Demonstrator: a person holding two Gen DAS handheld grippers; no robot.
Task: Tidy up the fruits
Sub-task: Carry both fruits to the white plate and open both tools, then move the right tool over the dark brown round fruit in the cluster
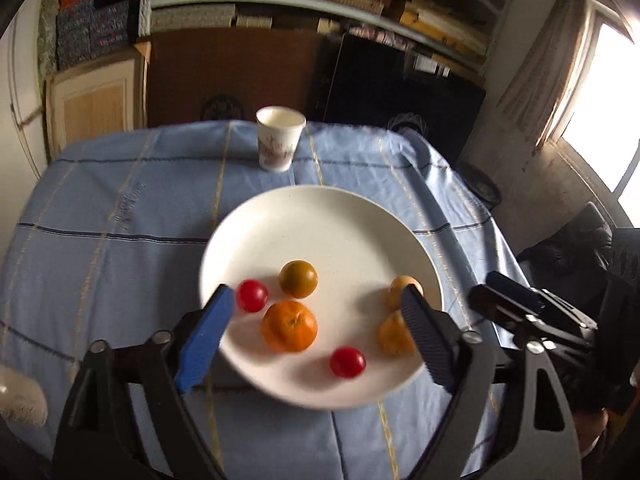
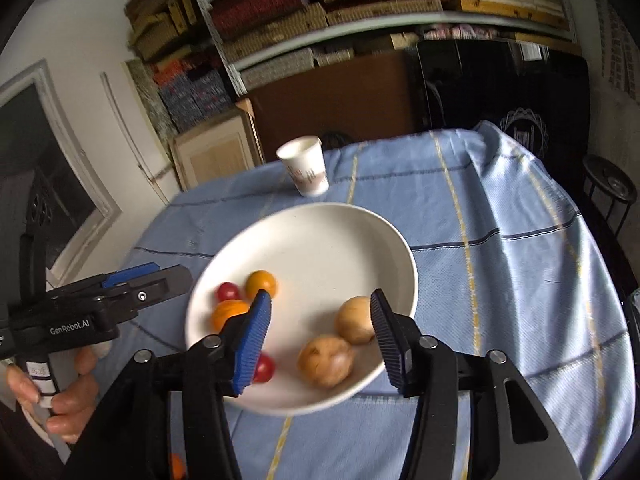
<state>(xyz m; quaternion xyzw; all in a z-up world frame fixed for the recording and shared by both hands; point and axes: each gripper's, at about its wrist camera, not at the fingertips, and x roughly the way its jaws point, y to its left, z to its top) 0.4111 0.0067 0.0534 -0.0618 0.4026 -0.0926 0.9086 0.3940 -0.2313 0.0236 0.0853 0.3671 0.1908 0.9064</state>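
Near the middle of the table [image 1: 100, 208], on its blue checked cloth, sits a white plate [image 1: 320, 220] with all the fruit I can see on it: a big orange [image 1: 289, 326], a greenish-yellow fruit [image 1: 298, 279] just behind it, two small red fruits [image 1: 252, 295] [image 1: 347, 362], and two tan, rough-skinned fruits [image 2: 326, 360] [image 2: 355, 319] touching each other by the plate's right rim. A paper cup [image 1: 280, 138] stands well apart, toward the far edge. The left tool [image 1: 316, 316] hangs over the plate's near-left part with its jaws spread wide and nothing between them; the right tool [image 2: 320, 332] hangs over the near-right part, about half open, also empty, with the two tan fruits showing in its gap from its own camera. A hand [image 2: 60, 396] holds the left tool's grip. Judging by this, the step is to pick a fruit for sorting, and no grip is made yet. To do it well, I would take one fruit at a time, centre the pads on either side of its widest part and close gently, since round fruit will roll or squirt out of a skewed pinch. The tan pair touch, so one finger must slip between them or come from the free sides. The small red ones look soft; a light squeeze should do. Both pictures are somewhat blurred, so steadying before closing seems wise.
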